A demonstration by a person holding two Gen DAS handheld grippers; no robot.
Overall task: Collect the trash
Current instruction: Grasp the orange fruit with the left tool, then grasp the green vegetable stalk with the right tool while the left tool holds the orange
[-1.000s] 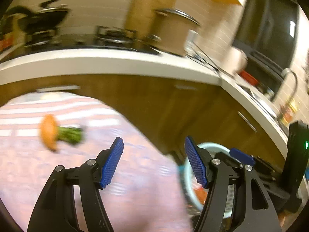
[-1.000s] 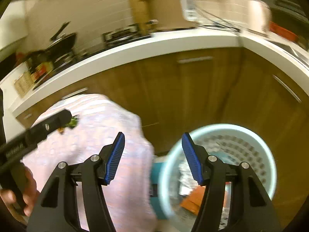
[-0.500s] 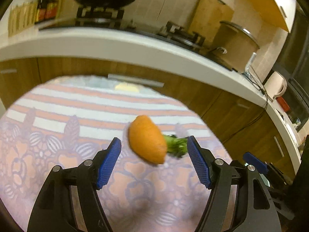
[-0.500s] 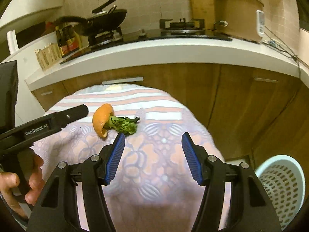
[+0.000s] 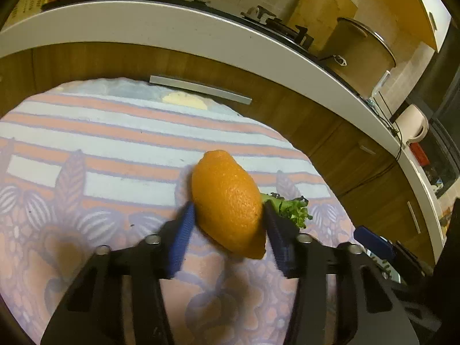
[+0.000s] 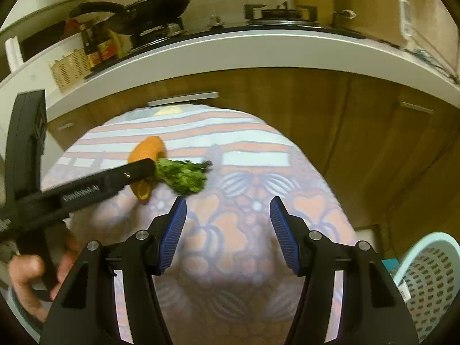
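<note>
An orange peel (image 5: pixel 227 201) lies on the patterned tablecloth (image 5: pixel 86 158), with a green leafy scrap (image 5: pixel 293 210) just right of it. My left gripper (image 5: pixel 227 224) straddles the peel; its jaws are closing and both blue pads touch the peel's sides. In the right wrist view the left gripper's fingers (image 6: pixel 135 172) cross the peel (image 6: pixel 148 149), with the leafy scrap (image 6: pixel 184 176) beside them. My right gripper (image 6: pixel 228 215) hangs open over the cloth, short of the scrap, with nothing between its fingers.
A pale blue perforated basket (image 6: pixel 431 276) stands on the floor at the table's right. A white counter (image 6: pixel 258 54) with wooden cabinets, pans and a large pot runs behind the table. A person's hand (image 6: pixel 26 273) holds the left gripper's handle.
Both views swung from the basket to the table. The left gripper went down onto the orange peel and its jaws narrowed around it. The right gripper came closer to the leafy scrap.
</note>
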